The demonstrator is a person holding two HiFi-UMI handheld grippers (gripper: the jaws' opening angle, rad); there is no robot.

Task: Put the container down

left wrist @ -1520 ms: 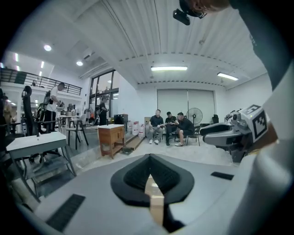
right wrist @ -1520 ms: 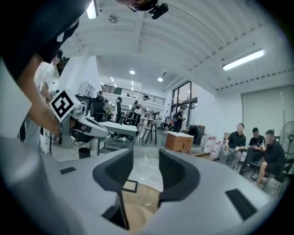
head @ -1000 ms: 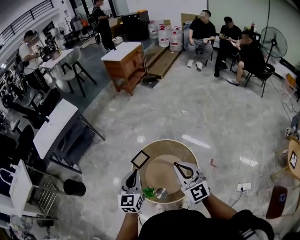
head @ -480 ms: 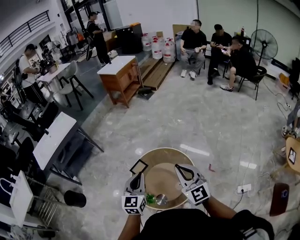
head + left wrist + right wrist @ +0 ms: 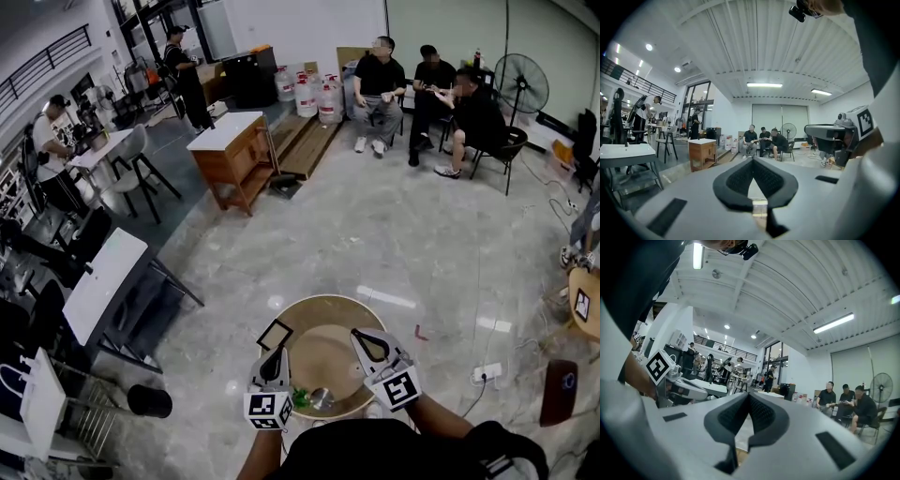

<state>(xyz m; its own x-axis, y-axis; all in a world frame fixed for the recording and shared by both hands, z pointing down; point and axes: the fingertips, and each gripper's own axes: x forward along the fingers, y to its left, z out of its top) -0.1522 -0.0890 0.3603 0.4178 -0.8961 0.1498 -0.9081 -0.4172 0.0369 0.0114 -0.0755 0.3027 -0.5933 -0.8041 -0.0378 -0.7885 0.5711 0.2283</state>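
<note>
Head view, looking steeply down: a person in a dark top holds the left gripper point(image 5: 272, 357) and right gripper point(image 5: 366, 341) over a round wooden table point(image 5: 370, 309). Both gripper views show each pair of jaws pressed together with nothing between them.

A small silvery container point(image 5: 322, 398) stands on the table near its closest edge. It sits between the two grippers, with neither touching it, just beside a green item point(image 5: 299, 397). A black-framed marker card point(image 5: 276, 335) lies at the table's left rim, ahead of the left gripper.

Past the table a grey marbled floor spreads out. A white desk point(image 5: 103, 281) stands to the left, with a wooden cabinet point(image 5: 234, 155) beyond it. At the far wall are water jugs point(image 5: 306, 94), three seated people point(image 5: 427, 84) and a standing fan point(image 5: 523, 84).
</note>
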